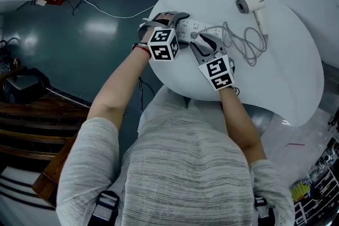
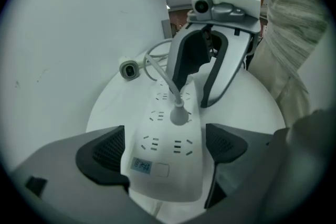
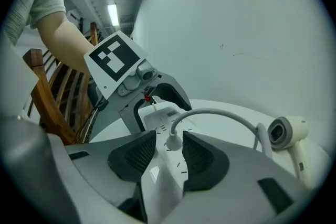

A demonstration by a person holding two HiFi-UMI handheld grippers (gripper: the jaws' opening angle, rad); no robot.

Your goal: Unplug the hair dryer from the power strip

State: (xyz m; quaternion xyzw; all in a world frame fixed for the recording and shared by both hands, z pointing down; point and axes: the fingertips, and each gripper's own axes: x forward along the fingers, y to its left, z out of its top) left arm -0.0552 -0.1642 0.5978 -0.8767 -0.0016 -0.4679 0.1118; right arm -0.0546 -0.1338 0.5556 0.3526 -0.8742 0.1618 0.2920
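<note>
On the round white table [image 1: 286, 61], at the upper centre of the head view, a white power strip [image 1: 197, 24] lies near the table's left edge. The hair dryer [image 1: 252, 5] lies on its side at the upper right of the table, well apart from the strip. Its grey cord [image 1: 249, 45] runs in loose loops back to a plug [image 2: 179, 114], which sits upright in one of the strip's middle sockets.

Both arms reach up the frame from the bottom. The bare left forearm [image 1: 114, 92] slants up from the lower left to the strip's left end. The right forearm [image 1: 238, 119] runs up from the lower right to the strip's middle. Both tools tilt down at the strip and face each other along it.

The left gripper [image 2: 165, 152] has its fingers spread wide and straddles the end of the strip that carries a small display. One dark pad stands just off each long side with a thin gap, so it grips nothing. Its view shows the other tool at upper centre, reaching down at the plug.

The right gripper [image 3: 168, 145] has its fingers only a little apart, with the plug between them. A gap shows at the picture's left pad, while the right pad sits just beside the plug, so the plug is not clamped. Its view shows the dryer at the right edge and a wooden chair [image 3: 47, 107] at the left.
</note>
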